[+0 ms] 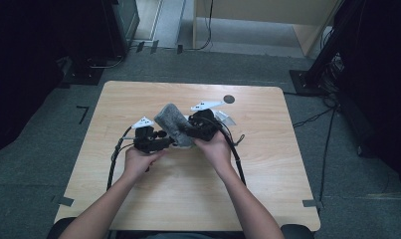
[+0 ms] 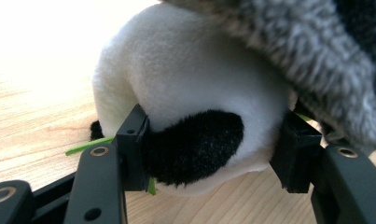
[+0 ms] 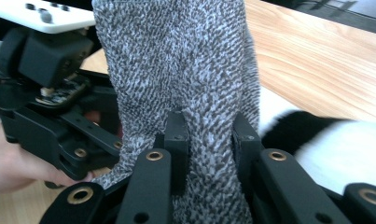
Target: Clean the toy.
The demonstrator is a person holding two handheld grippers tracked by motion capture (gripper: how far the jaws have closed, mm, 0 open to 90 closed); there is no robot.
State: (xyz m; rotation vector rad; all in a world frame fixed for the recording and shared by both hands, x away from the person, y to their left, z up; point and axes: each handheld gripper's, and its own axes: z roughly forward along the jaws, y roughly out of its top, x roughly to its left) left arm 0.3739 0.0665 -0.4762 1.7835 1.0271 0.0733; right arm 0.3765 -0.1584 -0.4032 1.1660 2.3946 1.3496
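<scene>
A black-and-white plush toy (image 2: pixel 190 79) sits between the jaws of my left gripper (image 2: pixel 213 144), and both pads press into its sides. A grey knitted fabric piece (image 1: pixel 170 119) stands up between the two grippers above the table's middle. It drapes over the plush (image 3: pixel 335 149) in the right gripper view. My right gripper (image 3: pixel 209 135) is shut on the grey fabric (image 3: pixel 185 70), pinching a fold of it. In the high view the left gripper (image 1: pixel 172 143) and right gripper (image 1: pixel 189 131) face each other closely. A thin green strand (image 2: pixel 87 145) pokes out beside the left jaw.
The wooden table (image 1: pixel 267 189) has a small dark round spot (image 1: pixel 229 98) near its far edge. A white flat item (image 1: pixel 226 118) lies just behind the right gripper. Cables (image 1: pixel 114 162) trail from both grippers toward the person. Grey carpet surrounds the table.
</scene>
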